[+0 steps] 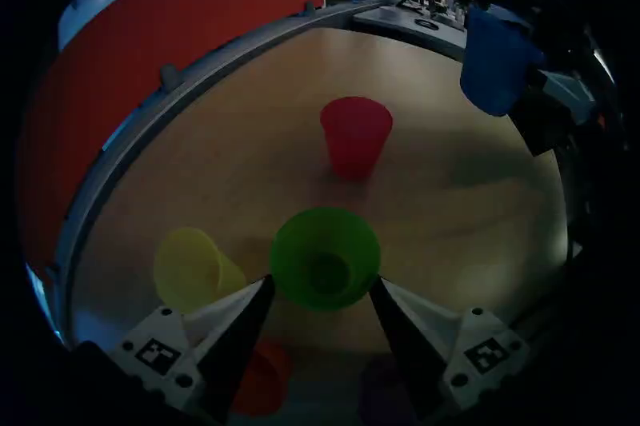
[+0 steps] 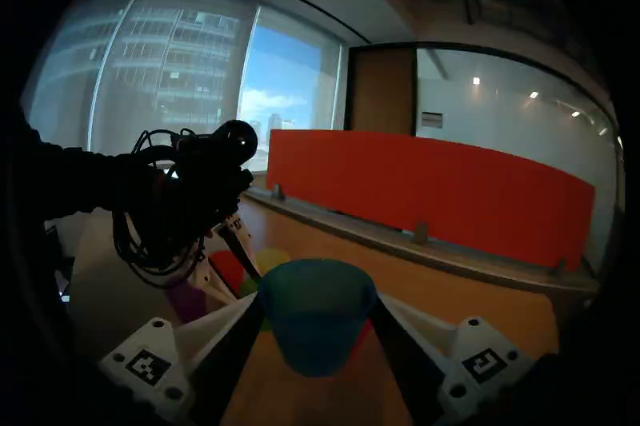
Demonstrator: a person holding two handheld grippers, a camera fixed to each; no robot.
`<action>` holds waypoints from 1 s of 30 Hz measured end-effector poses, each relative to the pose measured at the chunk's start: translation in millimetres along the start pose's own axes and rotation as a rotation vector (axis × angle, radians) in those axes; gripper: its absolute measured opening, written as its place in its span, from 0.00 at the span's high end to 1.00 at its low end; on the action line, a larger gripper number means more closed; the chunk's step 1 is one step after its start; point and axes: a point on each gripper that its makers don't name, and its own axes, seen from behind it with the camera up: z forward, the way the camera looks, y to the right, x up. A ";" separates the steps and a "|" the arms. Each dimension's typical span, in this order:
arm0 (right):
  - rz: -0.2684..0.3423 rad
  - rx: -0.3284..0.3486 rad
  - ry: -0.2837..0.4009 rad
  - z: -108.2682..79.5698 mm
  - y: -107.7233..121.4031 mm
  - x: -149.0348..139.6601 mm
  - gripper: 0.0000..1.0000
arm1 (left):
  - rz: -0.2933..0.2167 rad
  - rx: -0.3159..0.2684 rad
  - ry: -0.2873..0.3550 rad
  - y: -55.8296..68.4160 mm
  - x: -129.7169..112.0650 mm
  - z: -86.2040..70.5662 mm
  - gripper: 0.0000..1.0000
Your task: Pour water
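Note:
My left gripper (image 1: 320, 282) is shut on a green cup (image 1: 324, 254), whose open mouth faces the camera. Beyond it a red cup (image 1: 356, 137) stands upright on the wooden table (image 1: 456, 210). At the upper right a blue cup (image 1: 492, 62) hangs above the table, held by the right gripper (image 1: 552, 106). In the right gripper view my right gripper (image 2: 316, 298) is shut on that blue cup (image 2: 316, 326), held upright. The left gripper (image 2: 228, 238) and the dark-sleeved hand (image 2: 160, 194) holding it show at the left.
A yellow cup (image 1: 192, 270) sits left of the green one. An orange cup (image 1: 264, 378) and a purple cup (image 1: 384, 386) lie below my fingers. A red partition (image 1: 160, 42) runs along the table's far edge. Desks with clutter (image 1: 432, 14) stand at the back.

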 end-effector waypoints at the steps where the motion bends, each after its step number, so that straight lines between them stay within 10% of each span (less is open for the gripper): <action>1: 0.000 0.000 -0.001 0.3 0.1 -0.2 0.09 | 0.002 0.001 -0.002 0.0 0.1 0.2 0.13; 30: -0.004 -0.002 -0.007 1.6 2.0 -4.0 0.09 | -0.045 -0.021 0.018 3.8 12.0 5.2 0.14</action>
